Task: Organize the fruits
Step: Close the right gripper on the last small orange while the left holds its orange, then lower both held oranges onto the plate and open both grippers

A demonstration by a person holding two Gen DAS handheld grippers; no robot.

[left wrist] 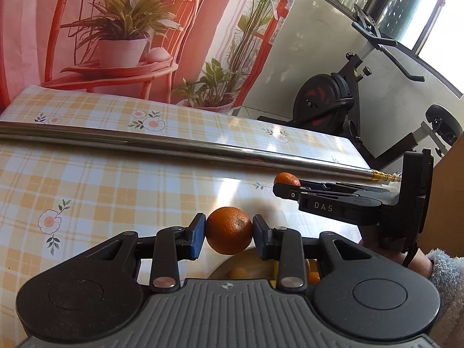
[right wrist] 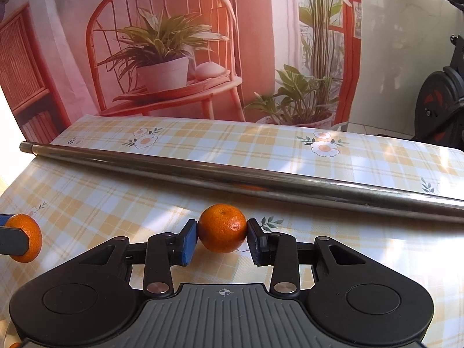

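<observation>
The left gripper [left wrist: 229,232] is clenched on a small orange [left wrist: 229,230], its blue pads [left wrist: 198,235] pressing the fruit's two sides at about its widest girth, and it carries the fruit in the air above a wooden bowl [left wrist: 255,264] whose rim shows just under the jaws, with what look like more orange and yellow fruits inside. The right gripper [right wrist: 222,233] likewise grasps a second orange [right wrist: 222,228] across its middle; this fruit sits low over the checked cloth of the desk [right wrist: 87,203], and whether it rests on the cloth or is just clear of it I cannot tell. From the left wrist view the right gripper appears off to the right, nearer the long steel rod [left wrist: 145,142] that lies across the desk. These fruits should handle as light, firm and round, with a pebbled skin that gives the pads decent purchase (though a round body can roll out if pinched off-centre), so the grip across the equator looks like the sound place to hold. The peel will bruise or split under a hard squeeze, so a moderate clamp seems enough. I judge the step in hand to be bringing each orange to the bowl; the left one looks close to a release point, the right one farther off.
</observation>
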